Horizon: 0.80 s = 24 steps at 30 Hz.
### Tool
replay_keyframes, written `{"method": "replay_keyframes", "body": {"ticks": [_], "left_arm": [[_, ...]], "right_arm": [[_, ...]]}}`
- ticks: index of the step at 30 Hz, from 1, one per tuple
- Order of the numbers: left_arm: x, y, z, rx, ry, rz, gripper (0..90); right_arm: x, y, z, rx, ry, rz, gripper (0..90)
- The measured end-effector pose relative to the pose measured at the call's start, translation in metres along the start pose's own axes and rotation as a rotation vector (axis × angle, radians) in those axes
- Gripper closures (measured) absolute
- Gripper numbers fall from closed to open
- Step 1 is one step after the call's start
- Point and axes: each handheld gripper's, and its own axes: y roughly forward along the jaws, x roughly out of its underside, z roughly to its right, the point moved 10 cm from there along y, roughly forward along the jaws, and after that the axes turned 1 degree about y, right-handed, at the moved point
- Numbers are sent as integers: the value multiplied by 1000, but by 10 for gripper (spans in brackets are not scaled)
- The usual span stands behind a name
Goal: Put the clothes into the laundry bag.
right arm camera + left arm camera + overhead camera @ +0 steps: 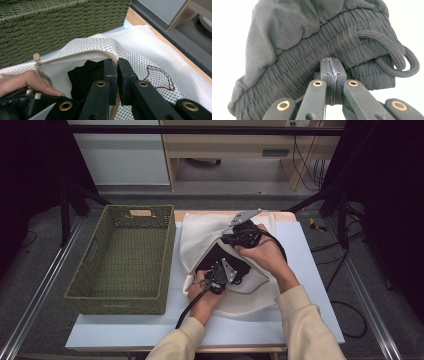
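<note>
The work in hand looks like loading a black garment (220, 260) into a white mesh laundry bag (200, 240) that lies on the bench (310, 270), just right of the green woven basket (125, 260). The left tongs (216, 279) are clamped on the garment's gathered waistband (312, 57), beside its drawstring loop (397, 62), at the bag's mouth. The right tongs (240, 234) are closed on the bag's zipped edge (82, 53), on the far side of the mouth, holding it up so the mouth gapes.

The garment seems partly inside. The next move probably calls for the left tongs to push the bunched cloth deeper, then let go, while the right tongs keep the mouth lifted.

Count: one garment, one mesh bag, one basket, two tongs.
</note>
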Motion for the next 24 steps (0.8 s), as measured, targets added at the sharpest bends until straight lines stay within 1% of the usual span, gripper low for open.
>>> {"method": "replay_keyframes", "body": {"ticks": [2, 3, 5, 9, 16, 20, 24], "left_arm": [[-1, 1, 0, 3, -7, 3, 900], [-1, 1, -1, 2, -2, -1, 900], [-1, 2, -1, 1, -10, 1, 900], [-2, 4, -2, -2, -10, 1, 900], [-3, 7, -4, -19, -18, 8, 900], [-3, 6, -4, -18, -17, 14, 900], [-5, 1, -3, -12, -20, 27, 900]], "right_arm": [[0, 0, 0, 0, 0, -1, 866], [0, 0, 0, 0, 0, 0, 866], [0, 0, 0, 0, 0, -1, 866], [0, 0, -1, -1, -1, -2, 865], [1, -1, -1, 0, -2, -5, 866], [2, -1, -1, -3, -5, -8, 866], [3, -1, -2, -6, -2, -10, 866]]}}
